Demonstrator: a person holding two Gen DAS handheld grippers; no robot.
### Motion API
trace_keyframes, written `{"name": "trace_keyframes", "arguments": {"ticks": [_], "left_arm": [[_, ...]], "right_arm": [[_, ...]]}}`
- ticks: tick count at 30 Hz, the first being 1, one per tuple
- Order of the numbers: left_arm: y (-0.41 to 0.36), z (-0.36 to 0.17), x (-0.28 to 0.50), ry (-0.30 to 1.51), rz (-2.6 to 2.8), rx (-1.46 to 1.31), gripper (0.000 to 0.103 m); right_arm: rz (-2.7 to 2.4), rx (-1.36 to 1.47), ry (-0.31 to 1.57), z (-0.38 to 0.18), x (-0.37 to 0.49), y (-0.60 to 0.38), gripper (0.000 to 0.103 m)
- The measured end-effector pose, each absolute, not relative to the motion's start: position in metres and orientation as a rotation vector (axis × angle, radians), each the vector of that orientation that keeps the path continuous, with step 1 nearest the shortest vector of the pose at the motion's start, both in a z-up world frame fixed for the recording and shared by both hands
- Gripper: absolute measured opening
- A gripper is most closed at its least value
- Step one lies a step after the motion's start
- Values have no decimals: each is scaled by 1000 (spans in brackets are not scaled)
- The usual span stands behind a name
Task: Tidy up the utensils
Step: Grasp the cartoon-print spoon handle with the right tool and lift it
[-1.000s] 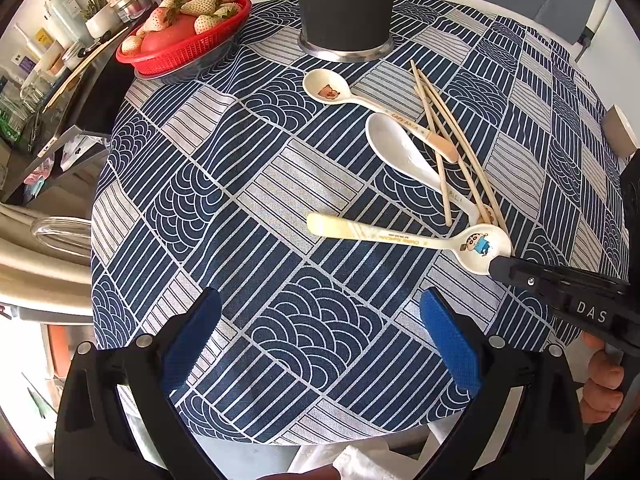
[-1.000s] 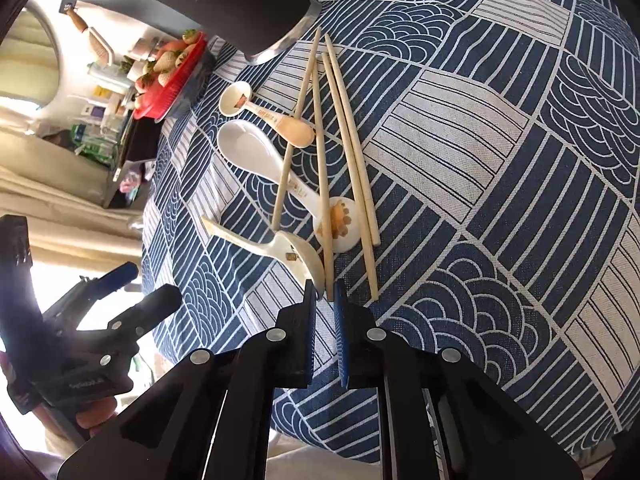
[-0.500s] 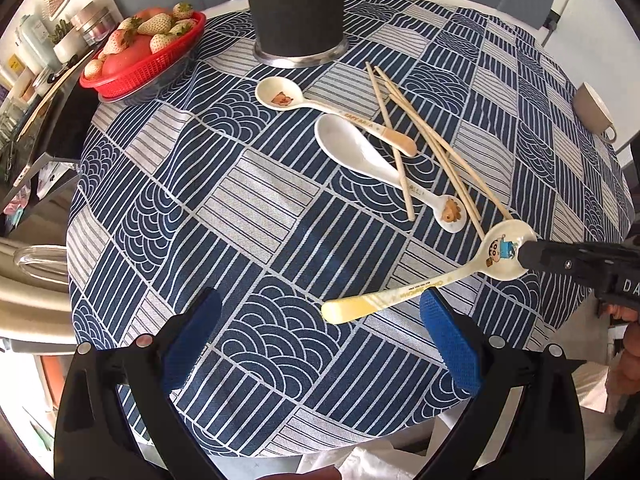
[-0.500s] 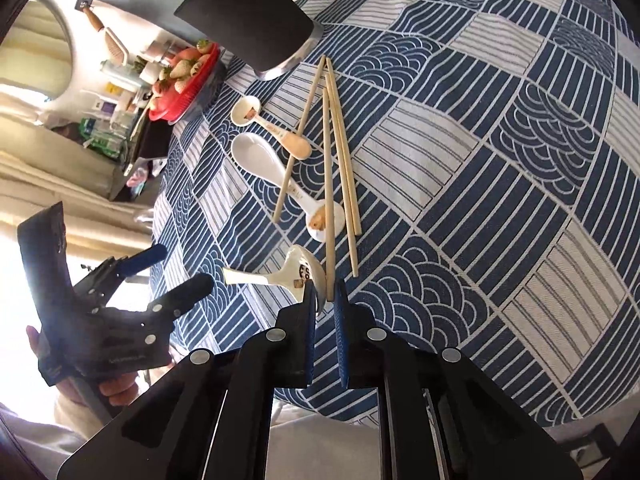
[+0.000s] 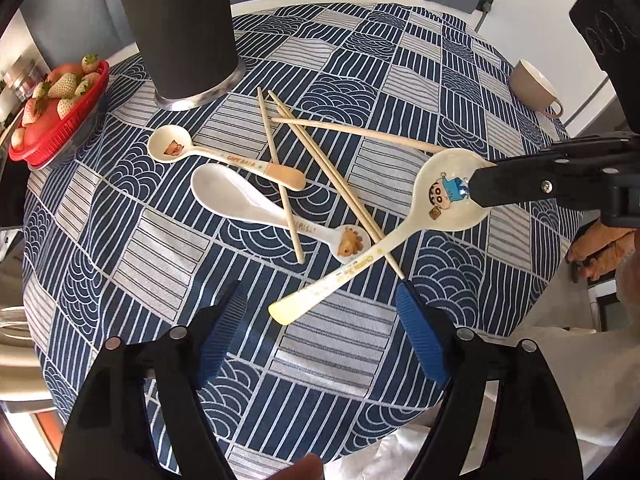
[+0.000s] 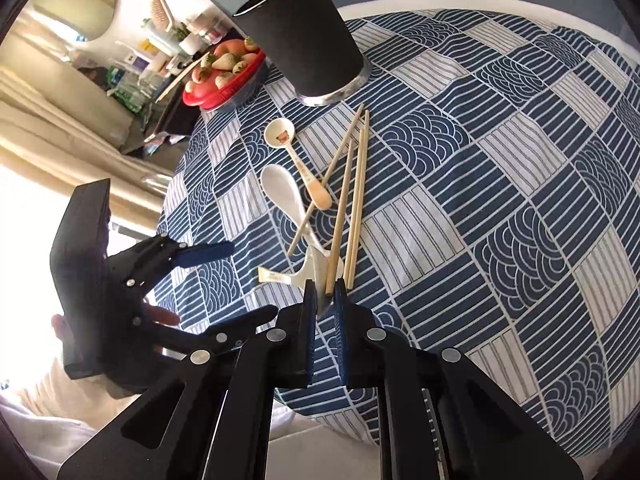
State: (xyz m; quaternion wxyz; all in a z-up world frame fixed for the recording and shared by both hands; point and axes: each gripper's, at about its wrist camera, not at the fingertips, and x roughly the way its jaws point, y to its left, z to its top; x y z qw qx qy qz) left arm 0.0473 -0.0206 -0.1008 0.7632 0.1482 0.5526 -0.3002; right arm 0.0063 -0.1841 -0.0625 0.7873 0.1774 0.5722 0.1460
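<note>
Two claws | right claw (image 6: pixel 325 294) pinching cartoon spoon (image 5: pixel 448 196) bowl, lifted | left claw (image 5: pixel 320 332) spread, level

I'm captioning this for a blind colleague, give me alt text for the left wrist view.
The right hand-held gripper holds a cartoon spoon by its bowl above a blue patterned tablecloth. Two more spoons and chopsticks lie near a black holder; the left hand-held gripper waits open below.

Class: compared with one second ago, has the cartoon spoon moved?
Yes. The cartoon spoon, pinched in the right tongs, has lifted and swung, its handle now crossing the chopsticks.
</note>
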Motion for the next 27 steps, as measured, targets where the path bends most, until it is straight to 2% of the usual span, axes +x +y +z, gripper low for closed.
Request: {"name": "trace_keyframes", "arguments": {"ticks": [4,13,16,21,27], "left_arm": [[-19,-106,59,1217,-645,248,75],[-22,-105,60,1160,-815,279,75],[-25,-104,58,1159,-866,292,61],[-23,-97,56,1171,-890,272,30],[-20,-73,49,1135,-907,290,24]], "right_arm": [[341,340,1242,-54,13,-188,8],[388,321,1277,-46,19,-186,8],[373,305,1274,-41,19,-185,8],[353,279,1253,-27,15,-185,8],[353,259,1191,-5,10,-182,8]]}}
